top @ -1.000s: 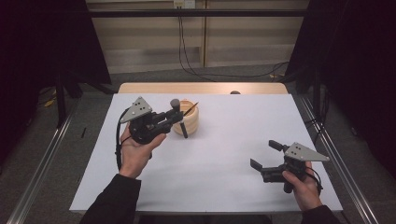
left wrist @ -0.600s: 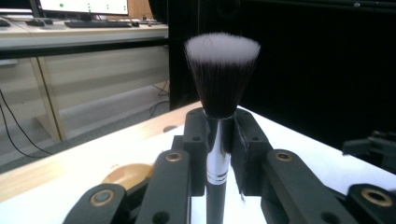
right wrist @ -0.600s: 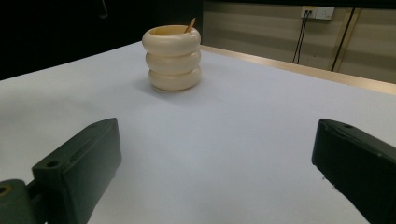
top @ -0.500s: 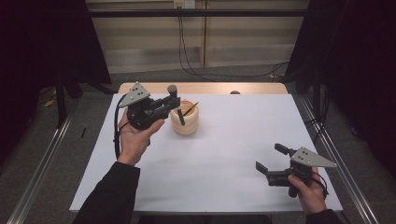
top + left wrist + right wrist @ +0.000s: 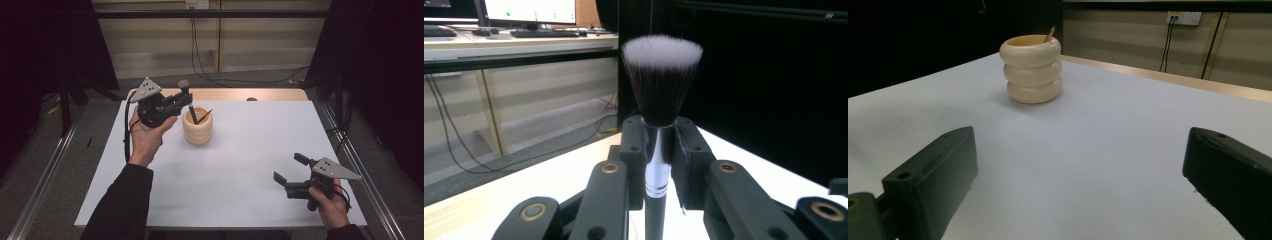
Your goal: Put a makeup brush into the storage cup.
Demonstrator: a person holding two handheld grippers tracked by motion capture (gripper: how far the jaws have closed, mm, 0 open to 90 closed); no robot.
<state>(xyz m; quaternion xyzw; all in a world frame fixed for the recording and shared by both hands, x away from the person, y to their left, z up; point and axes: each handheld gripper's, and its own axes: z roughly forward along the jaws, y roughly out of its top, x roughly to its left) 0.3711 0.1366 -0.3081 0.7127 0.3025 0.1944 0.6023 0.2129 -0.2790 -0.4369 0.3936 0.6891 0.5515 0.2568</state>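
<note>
Near the tabletop's far left corner, the left claw is pinching a black-handled makeup brush upright, right above the cream ribbed wooden cup. Right claw sits spread wide by the near right corner, nothing in it.

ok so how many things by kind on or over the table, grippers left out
makeup brush: 1
cream ribbed holder: 1
thin wooden stick in the holder: 1
total: 3

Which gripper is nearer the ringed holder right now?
Left. The left gripper, shut on a brush, is right beside the ringed holder. The right gripper sits open, far off near the table's front edge.
</note>
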